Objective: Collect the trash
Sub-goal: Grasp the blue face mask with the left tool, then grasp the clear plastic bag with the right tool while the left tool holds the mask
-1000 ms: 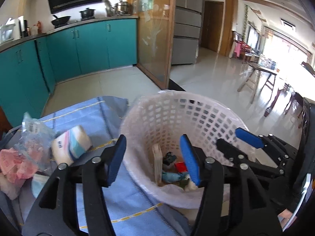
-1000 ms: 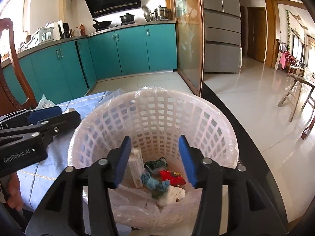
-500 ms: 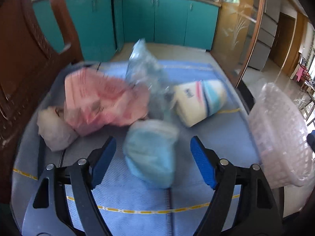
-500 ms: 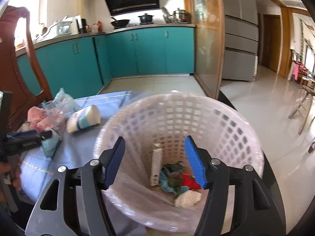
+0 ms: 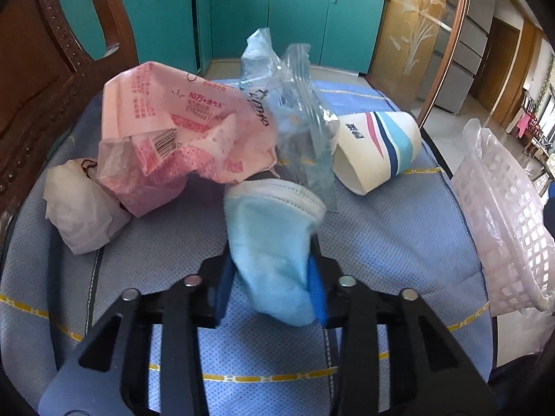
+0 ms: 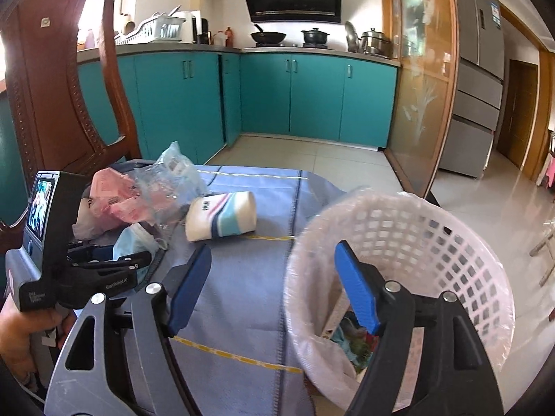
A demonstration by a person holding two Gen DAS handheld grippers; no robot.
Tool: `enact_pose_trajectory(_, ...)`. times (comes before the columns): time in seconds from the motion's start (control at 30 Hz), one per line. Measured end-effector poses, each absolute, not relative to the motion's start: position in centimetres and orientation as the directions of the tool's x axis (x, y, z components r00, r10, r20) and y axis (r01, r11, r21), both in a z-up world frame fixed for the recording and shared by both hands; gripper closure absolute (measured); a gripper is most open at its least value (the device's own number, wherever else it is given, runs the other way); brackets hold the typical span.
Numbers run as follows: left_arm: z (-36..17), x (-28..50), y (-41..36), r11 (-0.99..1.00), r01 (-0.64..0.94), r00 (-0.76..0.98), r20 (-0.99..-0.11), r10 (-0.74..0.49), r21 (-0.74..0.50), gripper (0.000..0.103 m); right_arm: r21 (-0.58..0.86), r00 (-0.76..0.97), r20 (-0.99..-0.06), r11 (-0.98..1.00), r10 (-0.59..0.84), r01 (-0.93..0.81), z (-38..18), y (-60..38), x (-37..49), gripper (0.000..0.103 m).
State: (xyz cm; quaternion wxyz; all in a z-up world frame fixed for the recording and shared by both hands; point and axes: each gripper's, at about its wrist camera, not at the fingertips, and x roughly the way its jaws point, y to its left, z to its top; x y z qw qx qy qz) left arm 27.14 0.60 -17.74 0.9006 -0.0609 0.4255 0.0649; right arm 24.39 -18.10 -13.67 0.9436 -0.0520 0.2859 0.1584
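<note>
The left hand-held gripper has just been closing, and its blue pads now press on both sides of a light blue face mask, which bulges up between them above the blue cloth covering the counter. Just beyond that gripper lies the rest of the trash: a crumpled pink wrapper ahead and to its left, a white wad further left and touching the wrapper, a clear plastic bag straight ahead, and a paper cup on its side ahead and to its right, mouth toward the gripper. The white lattice basket stands well to that gripper's right, at the cloth's edge. The right hand-held gripper has just been opening; its jaws stand wide apart with nothing held, the left finger over the cloth and the right finger over the basket's near rim, where scraps of trash lie at the bottom of the plastic-lined basket. From that side, a hand grips the left tool's handle to the right gripper's left, with the mask pinched in front of it.
</note>
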Motion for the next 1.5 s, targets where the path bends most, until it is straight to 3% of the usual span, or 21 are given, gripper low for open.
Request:
enact_pose_trajectory(0.13, -16.9, 25.5, 1.1, 0.985, -0.167, 0.663, -0.744, 0.082, -0.041, 0.074, -0.014, 0.787, -0.554, 0.942, 0.272, -0.335, -13.7, -17.0, 24.5, 0.026)
enact_pose_trajectory(1.1, -12.9, 17.6, 5.1, 0.977, -0.21, 0.719, -0.682, 0.136, -0.026, 0.074, -0.043, 0.747, -0.578, 0.902, 0.328, -0.43, -14.0, -11.7, 24.9, 0.026)
enact_pose_trajectory(1.5, -10.2, 13.8, 6.8, 0.97, -0.243, 0.74, -0.646, 0.186, 0.001, 0.074, 0.066, 0.607, -0.547, 0.753, 0.576, -0.655, -12.9, -3.9, 27.1, 0.026)
